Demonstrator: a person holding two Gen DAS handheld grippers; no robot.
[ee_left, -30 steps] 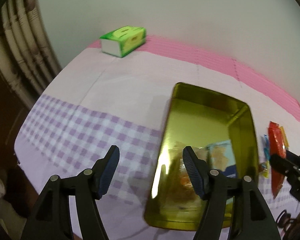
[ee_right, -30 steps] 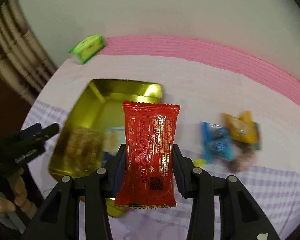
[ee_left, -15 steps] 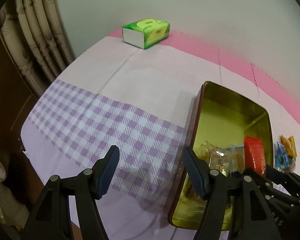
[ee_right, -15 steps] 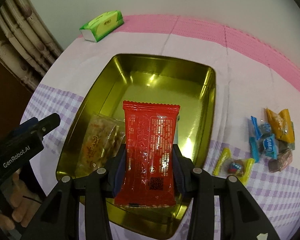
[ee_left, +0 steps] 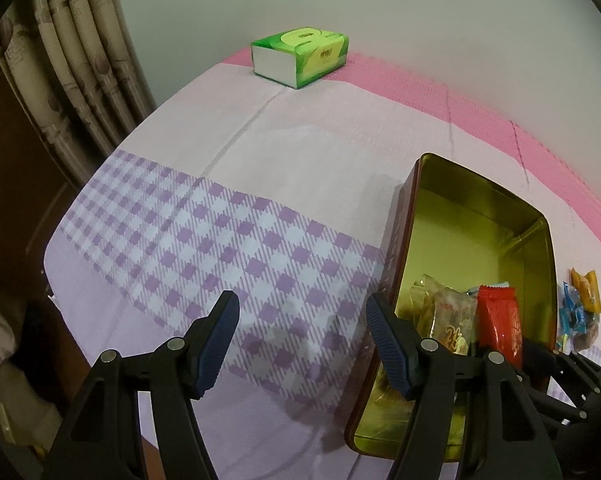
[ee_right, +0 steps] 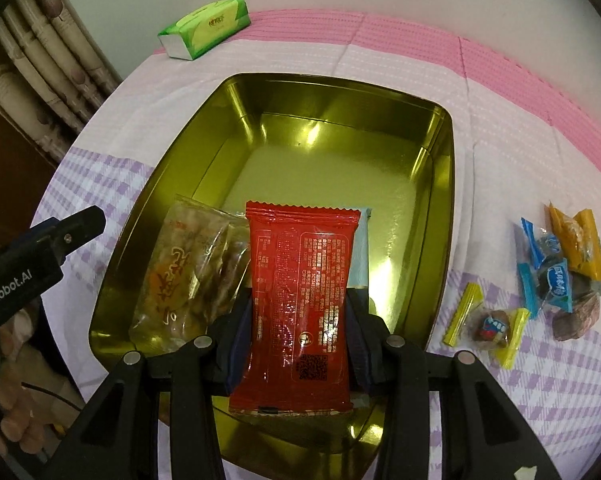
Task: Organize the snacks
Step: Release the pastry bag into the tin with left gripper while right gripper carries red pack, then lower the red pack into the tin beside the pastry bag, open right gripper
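Note:
My right gripper [ee_right: 298,336] is shut on a red snack packet [ee_right: 300,304] and holds it over the near end of the gold tin [ee_right: 340,92]. The packet also shows in the left wrist view [ee_left: 498,326], inside the tin [ee_left: 480,196]. A clear packet of snacks [ee_right: 192,276] and a pale blue packet [ee_right: 361,256] lie in the tin. Several loose candies [ee_right: 548,276] lie on the cloth right of the tin. My left gripper [ee_left: 302,338] is open and empty, over the checked cloth left of the tin.
A green tissue box [ee_left: 300,56] stands at the table's far edge by the wall, also seen in the right wrist view [ee_right: 206,28]. Curtains [ee_left: 72,60] hang at the left. The table's left edge drops off near the left gripper.
My right gripper has carried the red packet from beside the tin to low over its near end. My left gripper has drawn back leftward, off the tin.

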